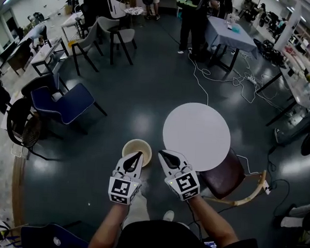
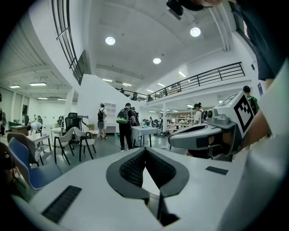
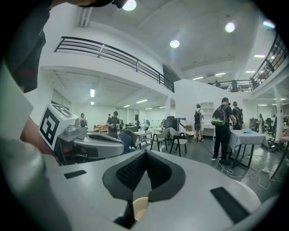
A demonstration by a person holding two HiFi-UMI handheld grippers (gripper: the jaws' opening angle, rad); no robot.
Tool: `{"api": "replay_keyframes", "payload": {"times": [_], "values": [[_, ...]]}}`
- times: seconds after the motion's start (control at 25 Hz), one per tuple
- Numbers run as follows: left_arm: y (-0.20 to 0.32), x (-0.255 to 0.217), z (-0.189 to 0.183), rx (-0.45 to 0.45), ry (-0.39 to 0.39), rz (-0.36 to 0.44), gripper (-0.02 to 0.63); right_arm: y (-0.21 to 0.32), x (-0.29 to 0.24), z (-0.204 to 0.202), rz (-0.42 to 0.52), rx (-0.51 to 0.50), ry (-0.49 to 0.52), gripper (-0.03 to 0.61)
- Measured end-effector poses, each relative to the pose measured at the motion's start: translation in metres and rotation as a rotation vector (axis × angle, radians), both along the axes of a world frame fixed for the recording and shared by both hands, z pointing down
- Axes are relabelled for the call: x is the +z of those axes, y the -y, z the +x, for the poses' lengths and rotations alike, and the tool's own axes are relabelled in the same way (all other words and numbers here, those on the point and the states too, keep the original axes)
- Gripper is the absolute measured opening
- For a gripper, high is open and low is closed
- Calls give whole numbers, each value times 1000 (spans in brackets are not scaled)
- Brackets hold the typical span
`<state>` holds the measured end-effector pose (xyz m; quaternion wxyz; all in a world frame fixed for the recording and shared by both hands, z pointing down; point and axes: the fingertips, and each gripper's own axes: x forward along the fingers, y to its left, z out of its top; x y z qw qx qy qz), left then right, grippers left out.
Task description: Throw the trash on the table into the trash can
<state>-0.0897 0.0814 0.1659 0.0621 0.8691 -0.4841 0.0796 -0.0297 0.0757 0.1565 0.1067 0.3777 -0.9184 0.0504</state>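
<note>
Step in hand: as I judge it, a last look-over. The round white table [image 1: 197, 132], right of centre in the head view, shows a bare top with no trash on it that I can make out.
Trash: none visible on the table or in either gripper, so the task looks finished or close to it.
Trash can: a cream basket [image 1: 129, 143] on the dark floor just left of the table's lower edge. It also peeps out under the jaws at the bottom of the right gripper view.
Left gripper [image 1: 139, 154]: clenched, pads pressed together with nothing between them.
Right gripper [image 1: 161, 153]: clenched too, and empty.
Doing it well: scan the table's far rim and the floor round the can for strays. If a scrap turns up, the jaws need to part before they come near it. Approach low and from the side, so that the brown chair [image 1: 223, 180] tucked at the table's lower right is not knocked.
Pose: the forearms come up from the bottom edge of the head view, side by side, with the marker cubes turned up at the camera. Both grippers point away from the person, close to level and slightly nose-down, so each gripper view looks across the room. In the picture the left tip overlaps the can and the right tip sits beside the table's lower left edge.
Risk: slight. Some cables trail on the floor to the right of the table.
</note>
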Motion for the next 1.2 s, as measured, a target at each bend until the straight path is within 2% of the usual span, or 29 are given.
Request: {"api": "replay_keyframes", "payload": {"times": [0.12, 0.44, 0.68, 0.88, 1.2], "values": [[-24, -11, 28, -10, 5, 19, 15, -24, -10, 26, 24, -11, 4, 17], [-100, -30, 78, -18, 78, 89, 15, -97, -36, 74, 82, -34, 20, 17], [-143, -40, 115, -22, 112, 105, 15, -134, -48, 109, 106, -52, 37, 17], [-165, -51, 123, -44, 114, 113, 15, -158, -57, 121, 113, -67, 44, 17], [-188, -52, 123, -55, 114, 111, 15, -179, -63, 116, 122, -79, 50, 17]]}}
